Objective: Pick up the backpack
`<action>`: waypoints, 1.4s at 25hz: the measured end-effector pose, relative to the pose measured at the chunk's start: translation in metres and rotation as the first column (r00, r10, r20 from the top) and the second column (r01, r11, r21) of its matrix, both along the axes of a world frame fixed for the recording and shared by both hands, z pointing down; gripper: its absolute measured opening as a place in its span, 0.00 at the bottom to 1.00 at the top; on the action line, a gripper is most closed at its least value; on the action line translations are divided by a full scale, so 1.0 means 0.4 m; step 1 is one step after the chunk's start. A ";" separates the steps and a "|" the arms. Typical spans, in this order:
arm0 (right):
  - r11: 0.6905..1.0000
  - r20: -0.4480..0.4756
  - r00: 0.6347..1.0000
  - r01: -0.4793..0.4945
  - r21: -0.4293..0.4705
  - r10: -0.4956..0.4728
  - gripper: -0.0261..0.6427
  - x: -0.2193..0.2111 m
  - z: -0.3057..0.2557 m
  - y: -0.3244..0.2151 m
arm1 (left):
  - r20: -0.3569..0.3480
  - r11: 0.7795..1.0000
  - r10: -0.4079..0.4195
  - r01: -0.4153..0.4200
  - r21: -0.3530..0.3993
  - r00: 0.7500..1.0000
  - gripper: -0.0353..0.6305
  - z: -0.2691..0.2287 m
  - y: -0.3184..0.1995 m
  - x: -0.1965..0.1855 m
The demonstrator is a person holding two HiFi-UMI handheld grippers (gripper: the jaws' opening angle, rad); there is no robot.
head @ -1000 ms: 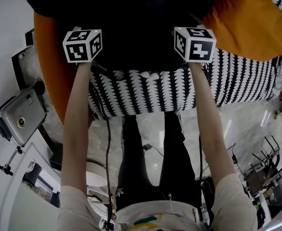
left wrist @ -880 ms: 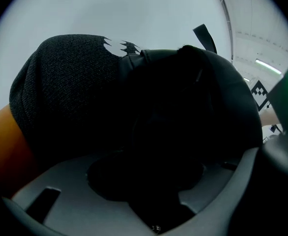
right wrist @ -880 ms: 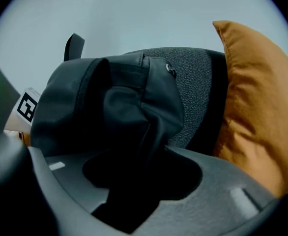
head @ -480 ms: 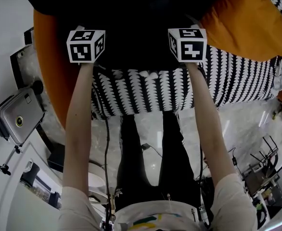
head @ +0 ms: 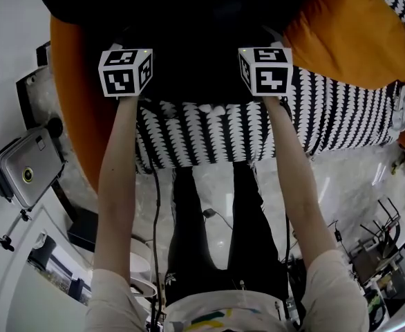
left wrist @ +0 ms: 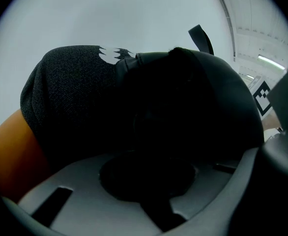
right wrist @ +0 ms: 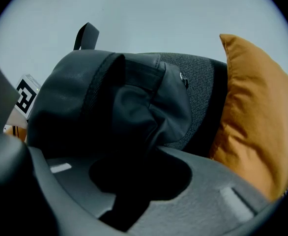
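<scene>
— Where does everything sit?

— On the orange sofa point(head: 70, 116). The backpack point(head: 189, 19) lies on the seat, just beyond the black-and-white throw point(head: 209, 133) that hangs over the front edge. In the head view its long axis runs side to side, across both arms.

— So which hand is nearer?

— Neither. Each is at its own end, pointing forward and down into the bag. Lifting both evenly looks like the way to keep it level.

— And the tongs?

— Both pairs of jaws have just been closing. The right gripper point(right wrist: 134, 181) is clenched on a bunched fold of the bag's dark fabric, beside the orange cushion point(right wrist: 252, 117). The left gripper point(left wrist: 151, 181) has drawn nearly together with black bag material filling the gap, so I judge it is grasping too, though that view is very dark.
</scene>
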State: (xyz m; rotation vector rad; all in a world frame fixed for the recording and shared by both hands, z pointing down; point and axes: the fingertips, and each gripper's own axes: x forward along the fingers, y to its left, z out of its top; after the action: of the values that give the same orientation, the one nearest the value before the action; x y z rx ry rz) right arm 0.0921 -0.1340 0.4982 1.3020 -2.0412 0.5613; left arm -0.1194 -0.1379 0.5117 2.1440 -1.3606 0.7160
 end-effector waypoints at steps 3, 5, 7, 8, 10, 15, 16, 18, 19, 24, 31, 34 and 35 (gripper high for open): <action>1.000 0.002 1.000 -0.001 0.018 0.001 0.17 -0.001 -0.018 -0.004 | -0.017 1.000 -0.015 0.015 0.006 1.000 0.12 -0.016 -0.002 -0.002; 1.000 0.006 1.000 -0.004 0.020 0.004 0.16 -0.003 -0.026 -0.001 | -0.019 1.000 -0.024 0.025 0.011 1.000 0.12 -0.026 0.003 -0.004; 1.000 0.016 1.000 -0.010 0.017 0.010 0.16 -0.003 -0.041 0.000 | -0.022 0.999 -0.034 0.034 0.017 0.999 0.12 -0.041 0.005 -0.006; 1.000 0.019 1.000 -0.010 0.019 0.010 0.16 -0.004 -0.051 -0.001 | -0.025 0.999 -0.039 0.039 0.021 0.999 0.12 -0.051 0.005 -0.007; 0.999 0.021 1.000 -0.008 0.032 0.008 0.15 -0.008 -0.073 -0.004 | -0.027 0.998 -0.046 0.047 0.032 0.999 0.12 -0.072 0.004 -0.010; 0.998 0.032 0.999 -0.018 0.057 0.016 0.13 -0.009 -0.134 0.008 | -0.020 0.997 -0.029 0.030 0.073 0.999 0.12 -0.138 0.020 -0.006; 0.998 0.037 0.999 -0.015 0.068 0.012 0.13 -0.009 -0.155 0.007 | -0.023 0.996 -0.026 0.028 0.089 0.999 0.12 -0.159 0.021 -0.006; 0.994 0.042 0.999 -0.006 0.108 0.001 0.12 -0.011 -0.209 -0.004 | -0.031 0.991 -0.031 0.035 0.129 0.999 0.12 -0.212 0.015 -0.007; 0.991 0.041 0.999 0.000 0.130 -0.005 0.12 -0.012 -0.240 -0.012 | -0.037 0.988 -0.037 0.042 0.147 0.999 0.12 -0.241 0.012 -0.008; 0.975 0.044 0.999 0.019 0.222 -0.029 0.12 -0.042 -0.401 -0.035 | -0.058 0.970 -0.065 0.076 0.232 0.996 0.12 -0.404 0.006 -0.038; 0.928 0.098 0.994 -0.002 0.373 -0.037 0.11 -0.092 -0.716 -0.069 | -0.037 0.914 -0.066 0.076 0.398 0.997 0.12 -0.755 -0.015 -0.089; 0.910 0.113 0.993 -0.014 0.414 -0.036 0.11 -0.094 -0.855 -0.051 | -0.033 0.893 -0.070 0.077 0.444 0.997 0.12 -0.904 0.003 -0.092; 0.900 0.117 0.992 -0.017 0.436 -0.038 0.11 -0.095 -0.906 -0.054 | -0.030 0.881 -0.071 0.076 0.467 0.997 0.12 -0.956 0.002 -0.093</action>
State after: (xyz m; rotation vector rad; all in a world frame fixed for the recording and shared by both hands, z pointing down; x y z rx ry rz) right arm 0.0541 -0.1556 0.1359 1.5381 -2.3672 0.1788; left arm -0.1566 -0.1372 0.1291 2.4324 -1.7384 0.3634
